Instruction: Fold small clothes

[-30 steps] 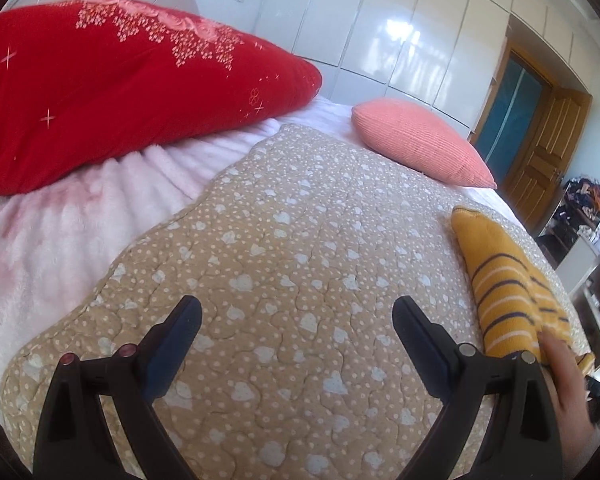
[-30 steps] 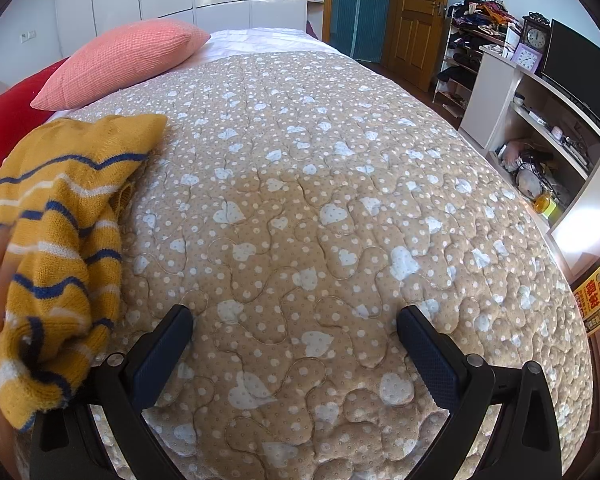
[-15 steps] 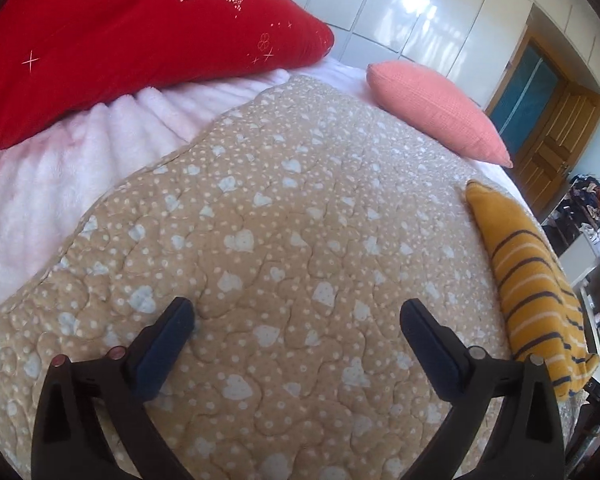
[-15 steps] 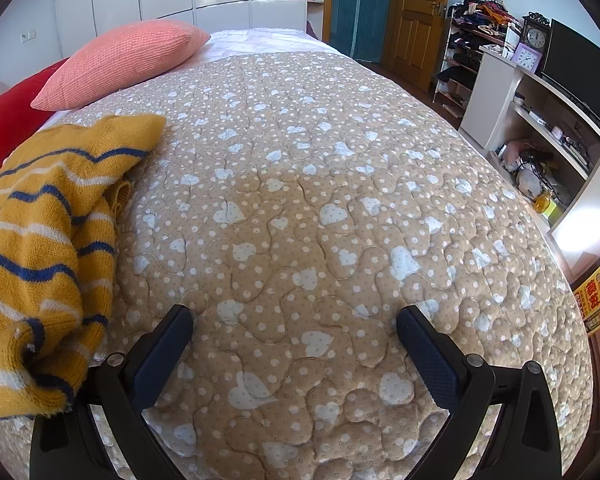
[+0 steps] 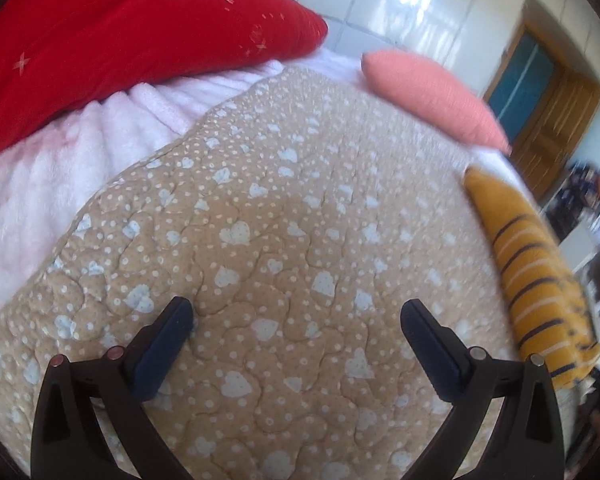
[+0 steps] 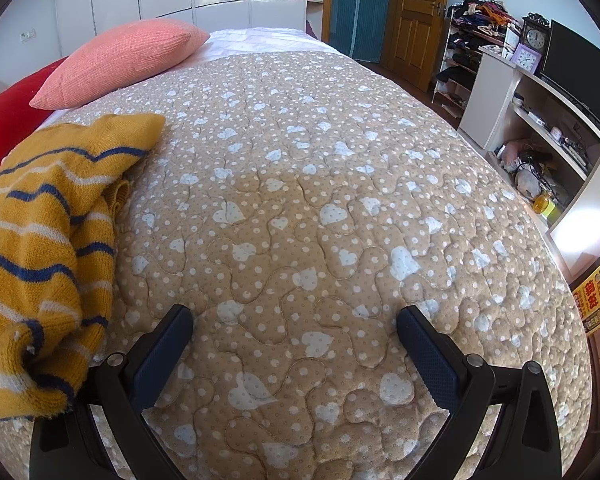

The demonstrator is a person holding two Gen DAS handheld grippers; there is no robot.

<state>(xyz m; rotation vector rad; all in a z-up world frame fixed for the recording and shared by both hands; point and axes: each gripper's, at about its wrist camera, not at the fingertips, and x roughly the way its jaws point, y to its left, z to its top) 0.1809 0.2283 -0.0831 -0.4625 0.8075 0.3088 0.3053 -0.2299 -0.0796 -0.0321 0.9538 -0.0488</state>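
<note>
A small mustard-yellow knit sweater with navy and white stripes (image 6: 40, 240) lies rumpled on the tan quilt (image 6: 320, 200), at the left of the right wrist view. In the left wrist view the sweater (image 5: 536, 276) lies at the right edge. My right gripper (image 6: 294, 326) is open and empty, low over the quilt, to the right of the sweater. My left gripper (image 5: 296, 320) is open and empty over bare quilt (image 5: 280, 220), well to the left of the sweater.
A red pillow (image 5: 120, 40) and a pink fleece blanket (image 5: 80, 148) lie at the bed's head. A coral pillow (image 6: 120, 60) lies beyond the sweater. The bed's right edge drops to white shelves (image 6: 540, 140), a TV and a wooden door (image 6: 420, 12).
A hand that held the sweater's near end a second ago has left, and the sweater lies flat. The left gripper has swung over the quilt; its view is blurred. The right gripper has not moved.
</note>
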